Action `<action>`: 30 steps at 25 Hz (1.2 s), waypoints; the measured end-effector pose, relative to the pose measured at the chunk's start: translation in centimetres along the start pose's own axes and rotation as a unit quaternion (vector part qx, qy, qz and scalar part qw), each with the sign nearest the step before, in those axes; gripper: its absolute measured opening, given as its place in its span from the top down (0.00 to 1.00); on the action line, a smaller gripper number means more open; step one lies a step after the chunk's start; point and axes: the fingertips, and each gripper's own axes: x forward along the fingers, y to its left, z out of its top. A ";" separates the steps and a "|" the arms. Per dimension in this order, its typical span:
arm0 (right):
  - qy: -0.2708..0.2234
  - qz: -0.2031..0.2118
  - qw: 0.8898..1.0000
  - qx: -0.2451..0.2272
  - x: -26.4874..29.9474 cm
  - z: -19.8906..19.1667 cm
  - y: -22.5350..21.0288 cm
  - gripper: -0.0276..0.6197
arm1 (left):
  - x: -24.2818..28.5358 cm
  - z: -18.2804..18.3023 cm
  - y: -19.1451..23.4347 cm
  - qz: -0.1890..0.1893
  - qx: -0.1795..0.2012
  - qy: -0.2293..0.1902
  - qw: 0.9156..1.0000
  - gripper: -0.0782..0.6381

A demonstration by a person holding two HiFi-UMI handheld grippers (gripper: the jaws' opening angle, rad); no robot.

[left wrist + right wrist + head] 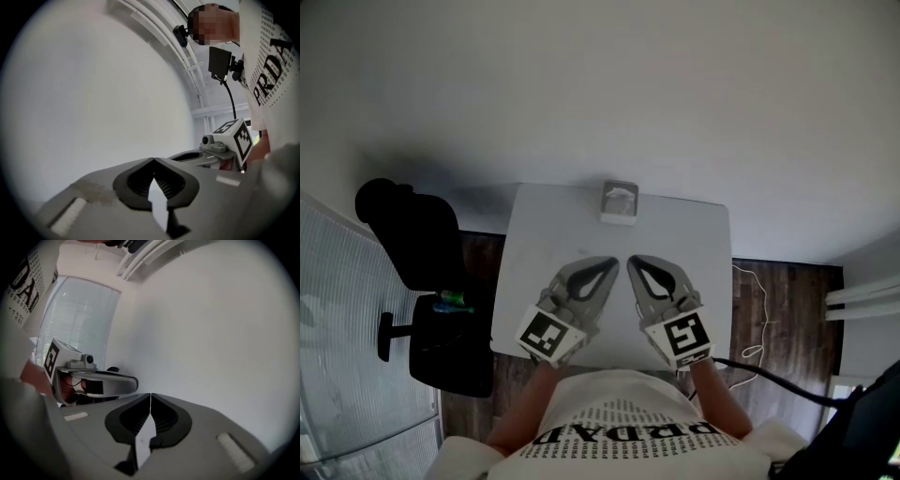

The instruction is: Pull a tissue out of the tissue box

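The left gripper (610,265) and right gripper (635,262) hang side by side over the white table (542,234), jaws pinched together, empty. The tissue box (620,214) sits at the far edge (a tissue (621,196) seemingly poking up).

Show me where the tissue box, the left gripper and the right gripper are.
tissue box (620,202), head view, its top.
left gripper (612,263), head view, closed jaw tips.
right gripper (634,261), head view, closed jaw tips.
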 end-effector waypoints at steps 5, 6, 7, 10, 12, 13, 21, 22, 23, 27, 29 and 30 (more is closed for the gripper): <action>-0.002 0.006 1.000 0.005 0.4 -0.5 -1.2 0.93 | 1.4 -0.6 0.3 0.002 0.007 0.009 1.000 0.90; -0.001 0.009 1.000 0.005 0.6 -0.7 -1.4 0.92 | 1.6 -0.8 0.5 0.003 0.006 0.011 1.000 0.90; 0.001 0.012 1.000 0.006 0.8 -0.9 -1.7 0.92 | 1.9 -0.9 0.7 0.005 0.005 0.013 1.000 0.90; 0.008 0.016 1.000 0.014 1.6 -1.7 -2.6 0.91 | 2.8 -1.7 1.2 0.007 0.000 0.023 1.000 0.90; 0.013 0.019 1.000 0.018 2.3 -2.3 -3.1 0.89 | 3.3 -2.2 1.8 0.009 -0.005 0.031 0.999 0.90; 0.016 0.020 0.999 0.020 2.6 -2.6 -3.3 0.89 | 3.4 -2.5 2.1 0.010 -0.006 0.033 0.999 0.90; 0.049 0.031 0.998 0.023 5.6 -5.8 -4.9 0.86 | 4.8 -5.3 5.1 0.021 -0.019 0.053 0.998 0.90; 0.054 0.032 0.998 0.024 6.0 -6.2 -5.2 0.86 | 5.0 -5.7 5.4 0.021 -0.021 0.056 0.998 0.90; 0.058 0.032 0.997 0.026 6.4 -6.6 -5.5 0.85 | 5.3 -6.1 5.8 0.022 -0.023 0.059 0.998 0.90; 0.072 0.032 0.996 0.036 7.9 -8.2 -6.3 0.85 | 6.2 -7.4 6.9 0.020 -0.029 0.069 0.997 0.90; 0.077 0.031 0.996 0.043 8.7 -9.2 -6.6 0.85 | 6.6 -8.3 7.5 0.016 -0.031 0.073 0.997 0.90; 0.078 0.030 0.995 0.046 9.2 -9.7 -6.7 0.84 | 6.8 -8.8 7.8 0.014 -0.033 0.075 0.996 0.90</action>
